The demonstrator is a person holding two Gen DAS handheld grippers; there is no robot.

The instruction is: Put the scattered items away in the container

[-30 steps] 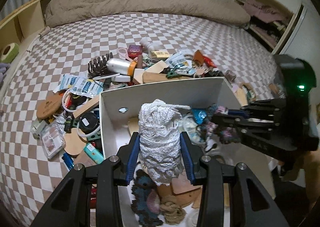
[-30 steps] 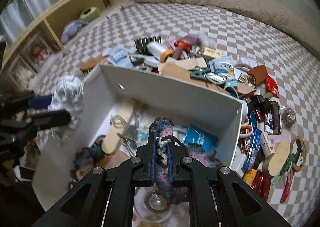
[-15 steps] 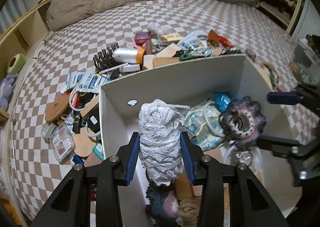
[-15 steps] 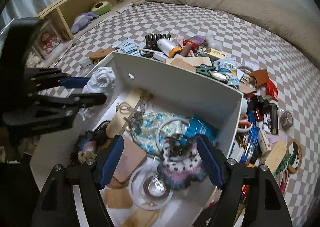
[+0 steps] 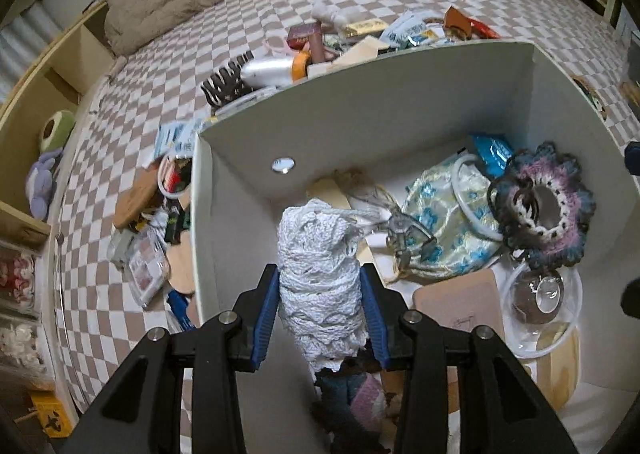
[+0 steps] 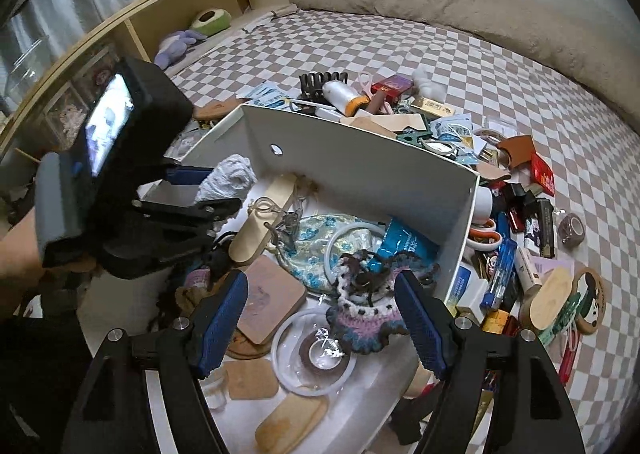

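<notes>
Each gripper is built from matte black angular arms carrying blue ribbed pads on the inner finger faces. Round silver screw heads sit at the arm pivots (two per side). The left gripper (image 6: 218, 190) body carries a boxy black housing with a small lit screen; the right gripper (image 6: 322, 320) shows matching construction.

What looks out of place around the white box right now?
Most clutter still sits outside the white box: a heap of packets, pens and a thread spool on the checkered bedspread behind and beside it, not in it.
</notes>
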